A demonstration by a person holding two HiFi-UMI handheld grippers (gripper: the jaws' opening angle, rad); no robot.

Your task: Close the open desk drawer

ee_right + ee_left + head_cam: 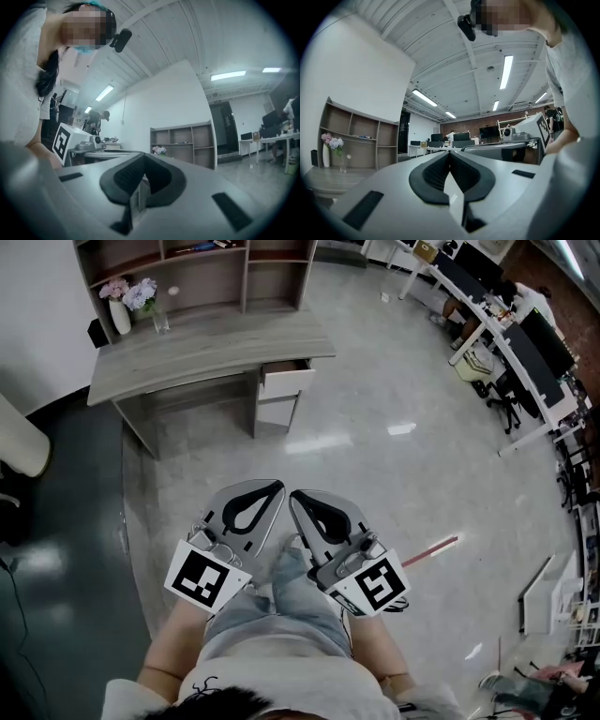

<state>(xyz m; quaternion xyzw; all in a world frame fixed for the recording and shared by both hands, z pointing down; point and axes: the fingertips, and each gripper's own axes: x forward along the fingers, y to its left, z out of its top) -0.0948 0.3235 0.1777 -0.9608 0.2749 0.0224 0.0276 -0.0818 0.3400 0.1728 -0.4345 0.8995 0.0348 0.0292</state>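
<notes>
A grey wooden desk (pixel 187 357) stands across the room ahead of me, with its top drawer (pixel 287 380) pulled out at the right end, above a closed one. Both grippers are held close to my body, far short of the desk. My left gripper (pixel 275 487) is shut with nothing in it, its jaw tips meeting. My right gripper (pixel 294 495) is shut and empty too, right beside the left. In the left gripper view the left gripper (pixel 450 154) points across the room. The right gripper (pixel 142 157) aims toward the shelf unit (pixel 183 140).
A shelf unit (pixel 187 268) sits on the desk's back, and a white vase of flowers (pixel 120 306) stands at its left end. Polished grey floor (pixel 375 465) lies between me and the desk. Office desks and chairs (pixel 511 352) line the right side. A red-tipped stick (pixel 429 550) lies on the floor.
</notes>
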